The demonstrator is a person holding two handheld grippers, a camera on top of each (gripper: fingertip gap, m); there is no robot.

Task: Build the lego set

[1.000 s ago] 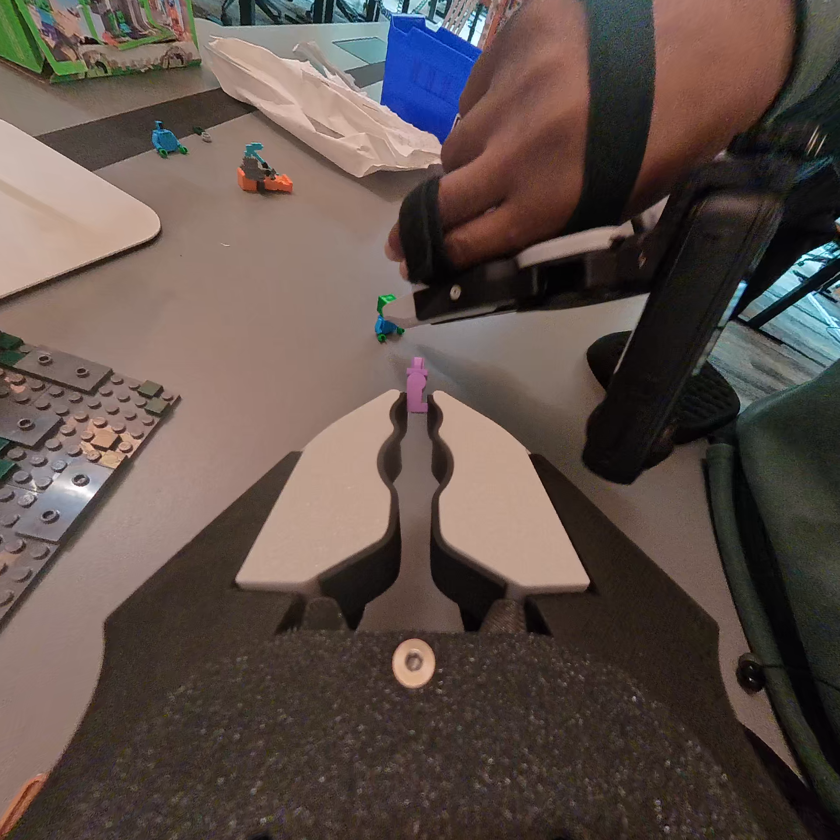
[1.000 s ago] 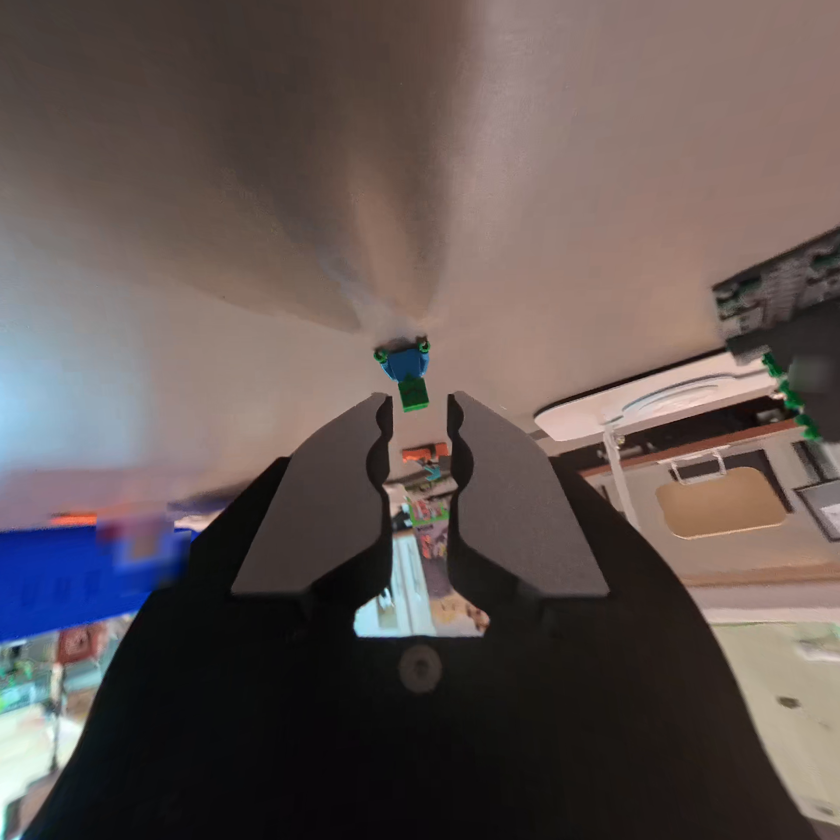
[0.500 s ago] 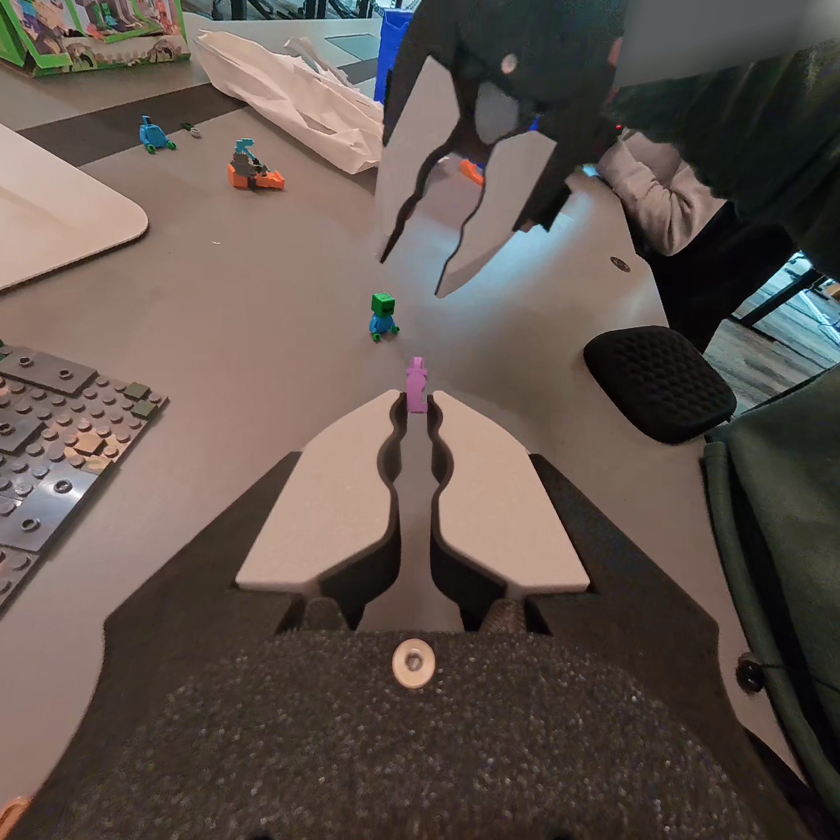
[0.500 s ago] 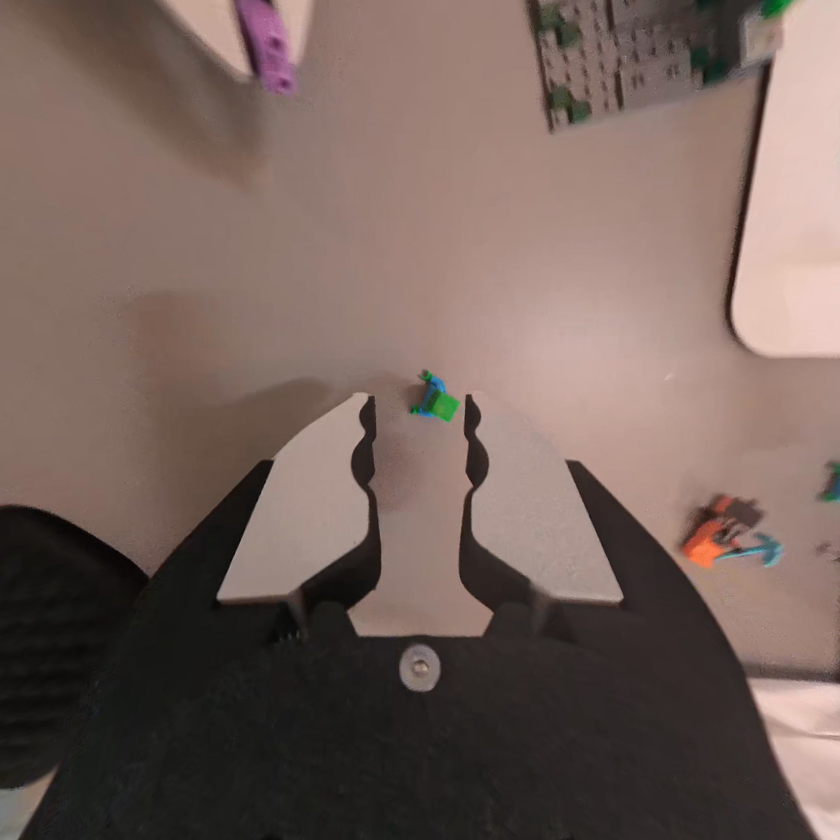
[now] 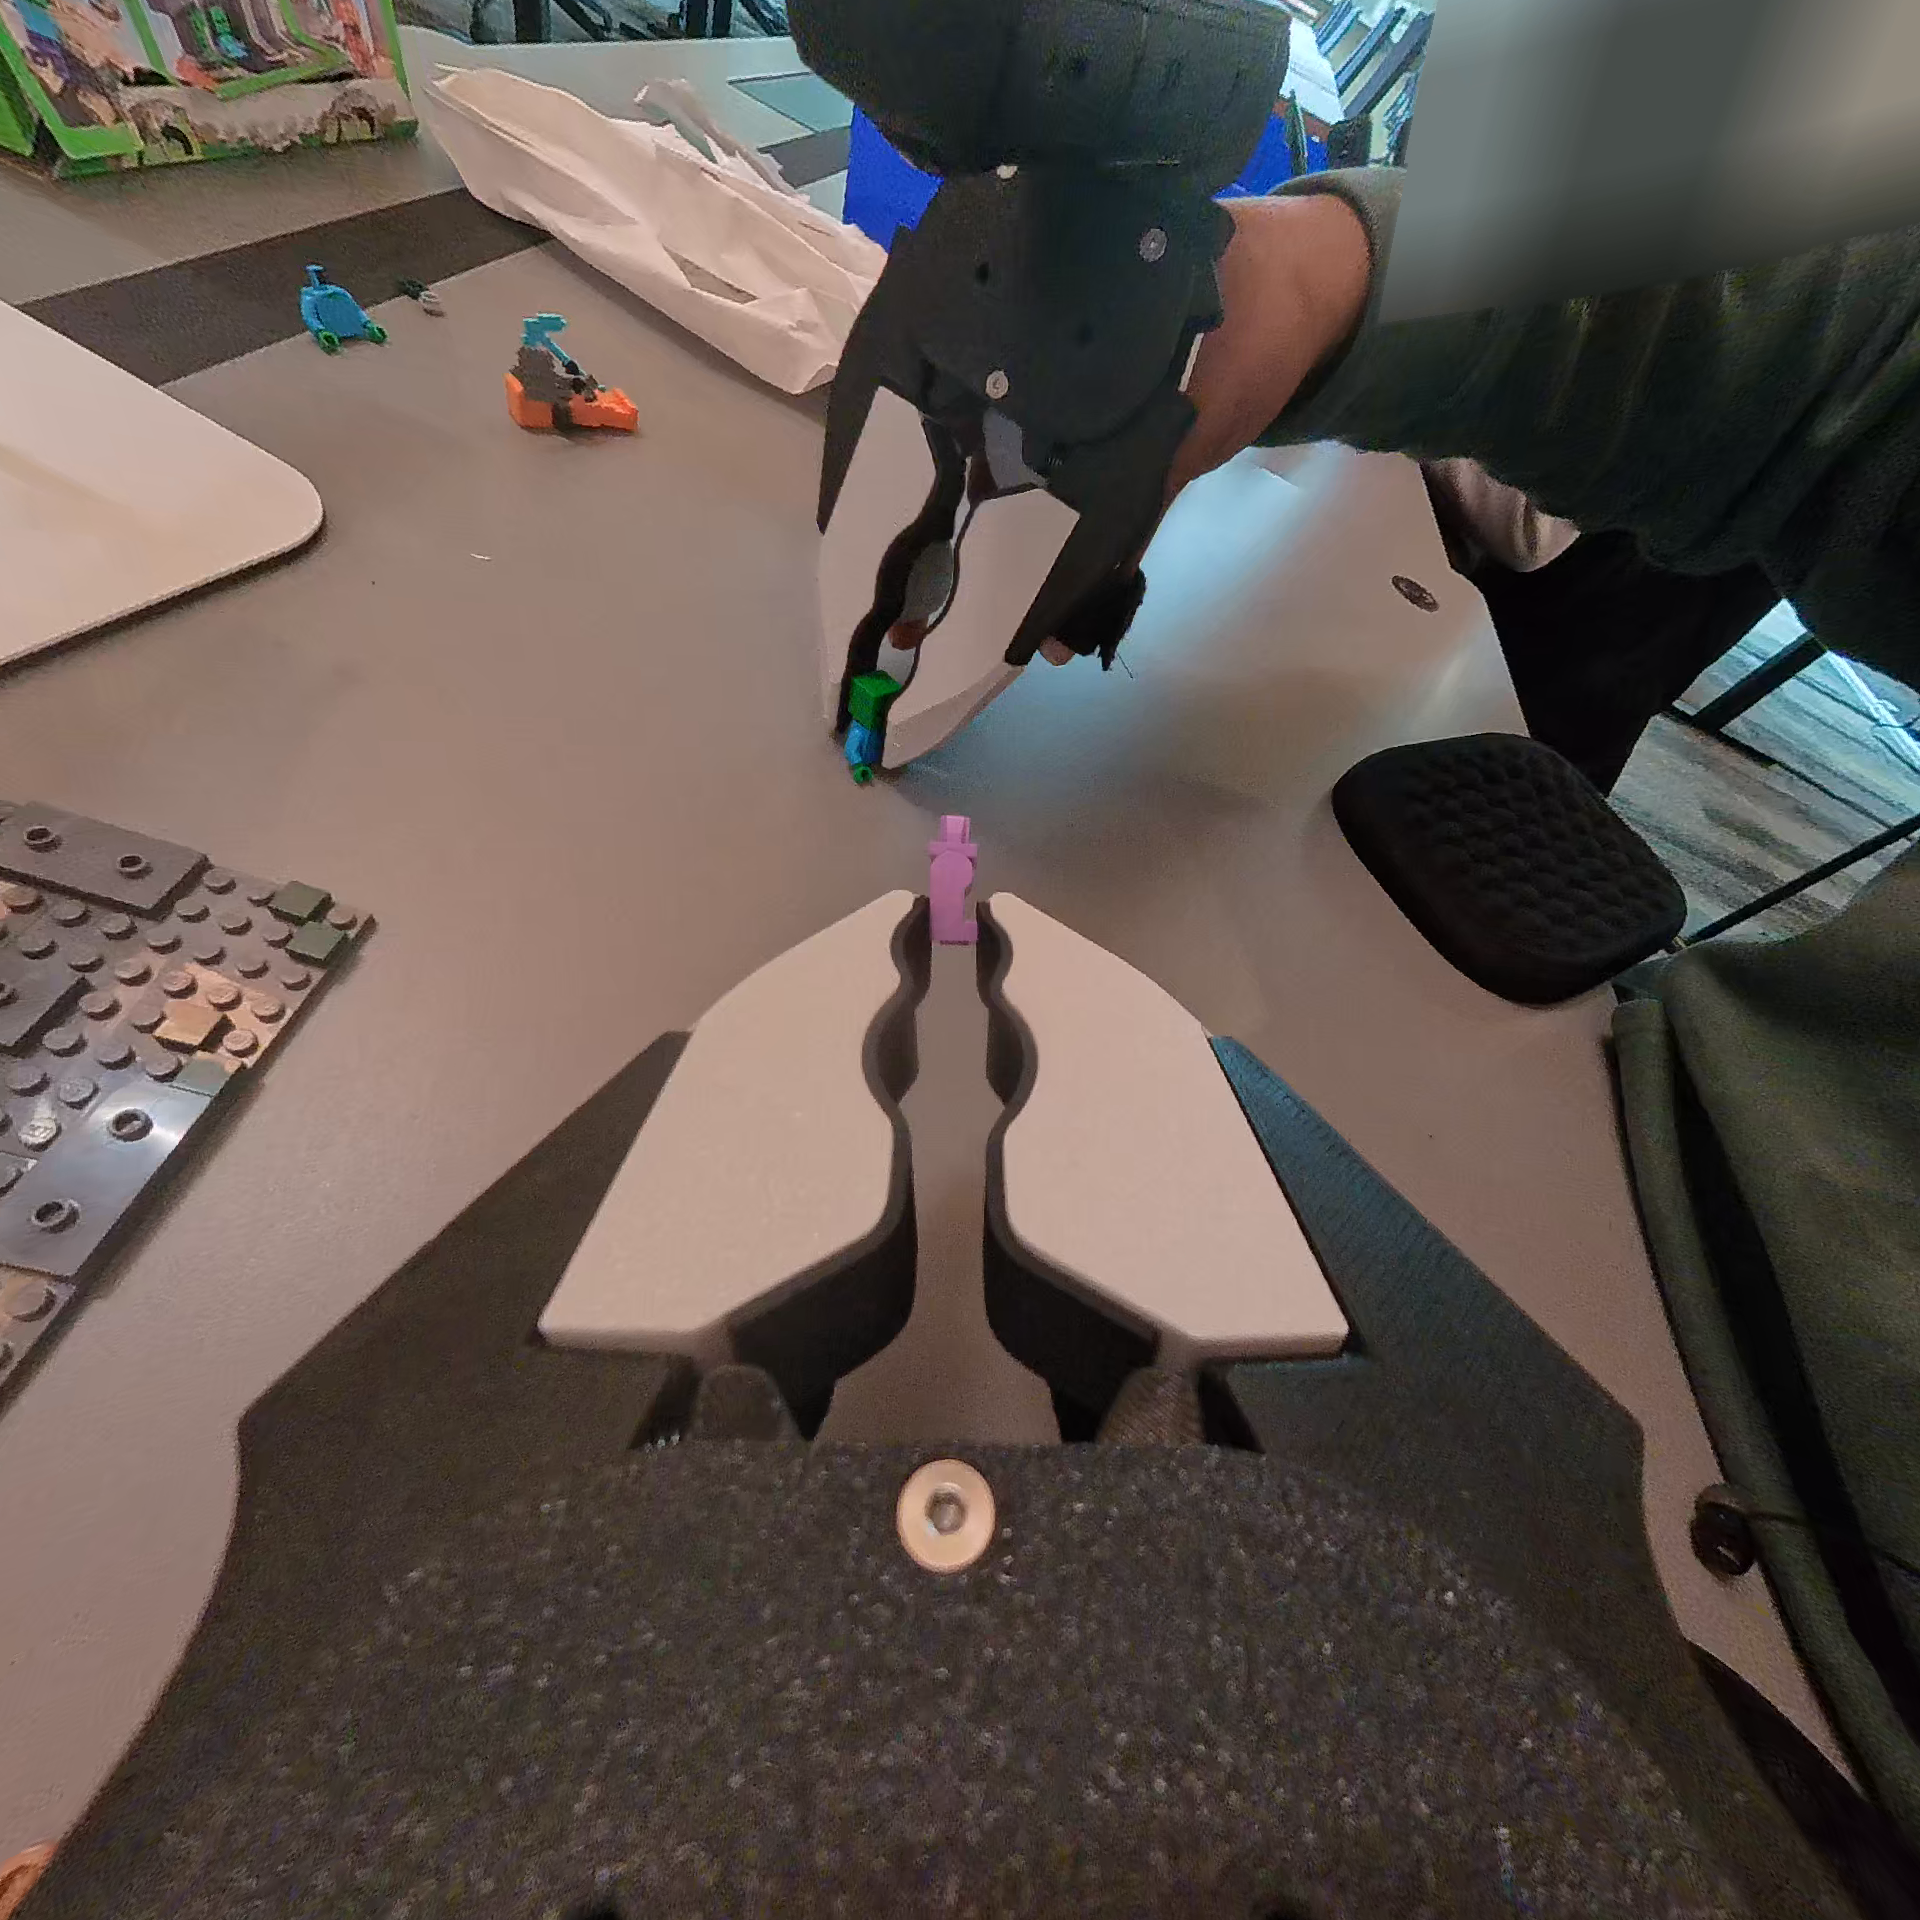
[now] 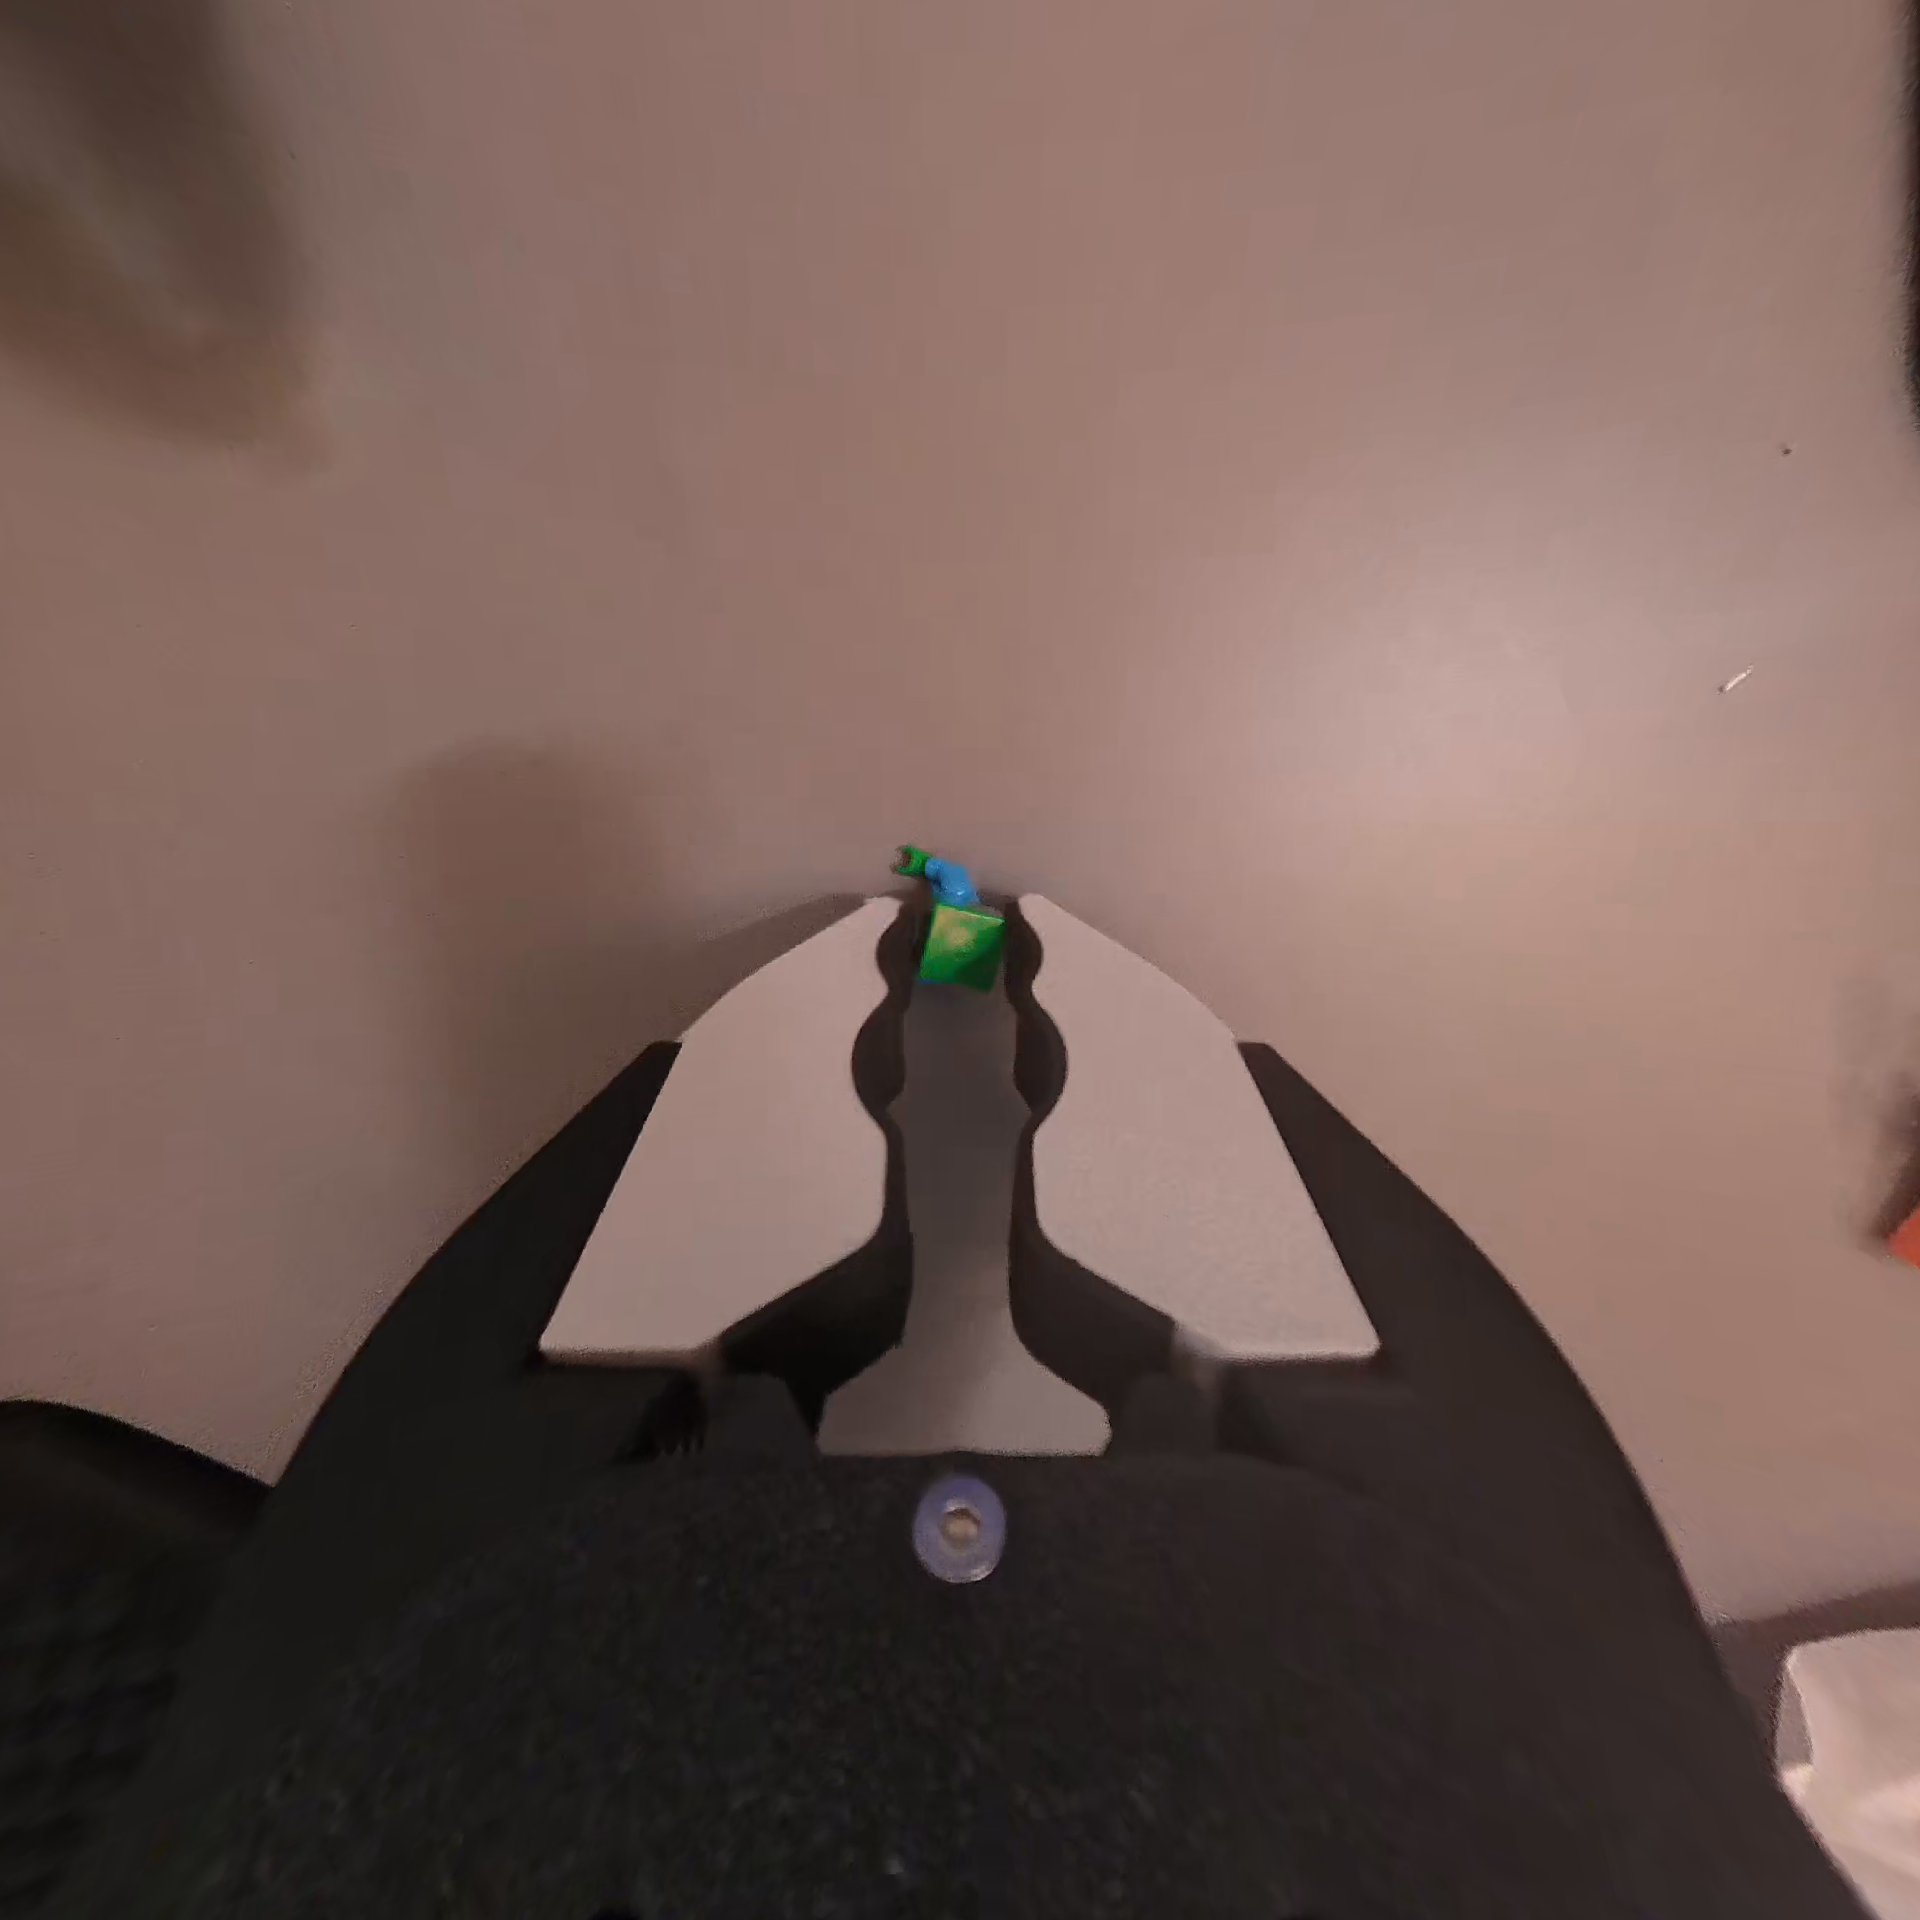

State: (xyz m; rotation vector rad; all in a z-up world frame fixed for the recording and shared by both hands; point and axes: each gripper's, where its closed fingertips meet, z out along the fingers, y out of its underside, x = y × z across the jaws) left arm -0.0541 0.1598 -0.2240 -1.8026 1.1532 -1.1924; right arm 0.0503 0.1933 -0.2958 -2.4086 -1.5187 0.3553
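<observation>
Two grippers work over one grey tabletop. Left gripper: jaws nearly closed, pinching a small purple piece upright at the tips, above the tabletop. Right gripper, seen from the left wrist view pointing steeply down, held by a hand in a dark green sleeve: jaws slightly apart with a small figure, green head over blue body, standing between the tips on the tabletop; from the right wrist view the figure sits in the gap at the tips of the right gripper, close to both sides, and whether they press on it cannot be told. Grey studded baseplate: flat at the left edge, well apart from the figure. Orange and grey small build: farther back on the tabletop. Blue small build: beyond that, on a dark strip. White tray: far left. Crumpled white paper bag and green printed box: at the back. Blue bin: behind the right gripper. Black chair armrest: off the right edge of the tabletop.
</observation>
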